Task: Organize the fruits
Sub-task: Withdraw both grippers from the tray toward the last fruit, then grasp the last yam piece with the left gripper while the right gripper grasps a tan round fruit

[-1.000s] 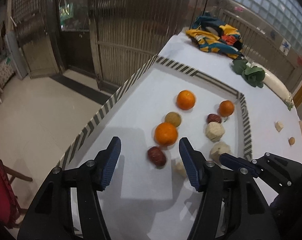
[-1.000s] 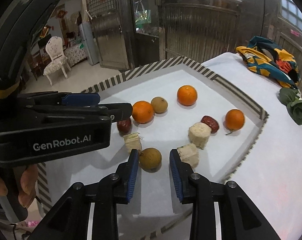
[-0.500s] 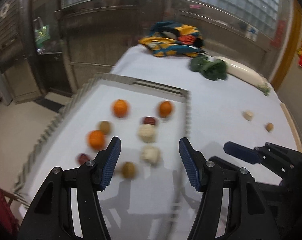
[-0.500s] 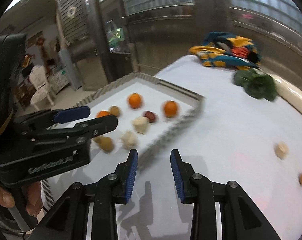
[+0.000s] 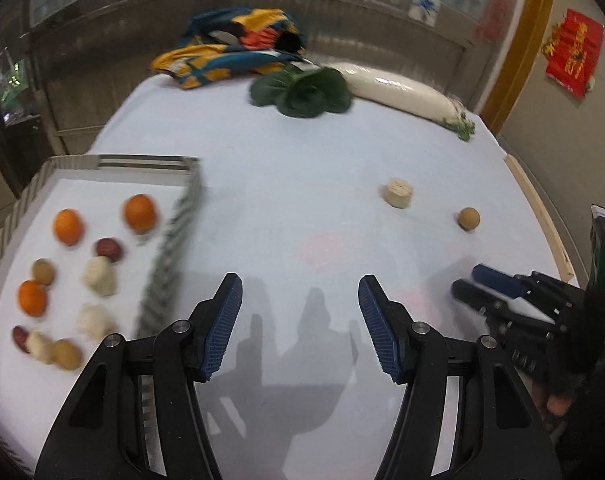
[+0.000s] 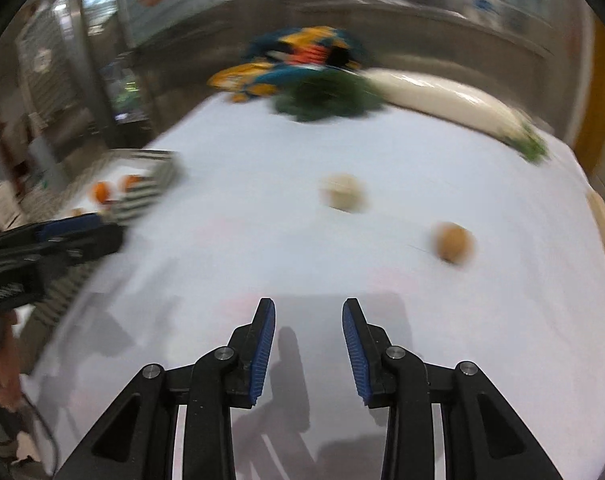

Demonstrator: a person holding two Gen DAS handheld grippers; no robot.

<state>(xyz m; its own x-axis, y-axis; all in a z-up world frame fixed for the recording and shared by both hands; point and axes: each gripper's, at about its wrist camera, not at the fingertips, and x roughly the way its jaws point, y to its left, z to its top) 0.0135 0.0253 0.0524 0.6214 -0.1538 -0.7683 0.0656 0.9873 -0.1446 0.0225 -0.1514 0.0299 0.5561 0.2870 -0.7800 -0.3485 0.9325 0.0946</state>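
Observation:
A striped-rim tray (image 5: 170, 240) at the left holds several fruits: oranges (image 5: 139, 213), dark red fruits (image 5: 108, 249), pale chunks (image 5: 98, 276) and small brown ones (image 5: 43, 272). Out on the white cloth lie a pale chunk (image 5: 398, 193) (image 6: 342, 192) and a small brown round fruit (image 5: 469, 218) (image 6: 452, 242). My left gripper (image 5: 300, 320) is open and empty over bare cloth just right of the tray. My right gripper (image 6: 308, 332) (image 5: 474, 286) has its jaws narrowly apart, nothing between them; the brown fruit lies ahead and to its right.
At the table's far side lie leafy greens (image 5: 302, 90), a long white radish (image 5: 402, 88) and a colourful cloth bundle (image 5: 230, 52). A wooden strip (image 5: 538, 208) runs along the right edge. The right wrist view is blurred by motion.
Both grippers swung right, away from the tray and over the open cloth. The right gripper left the brown fruit it straddled in the tray. The two loose pieces now lie ahead.

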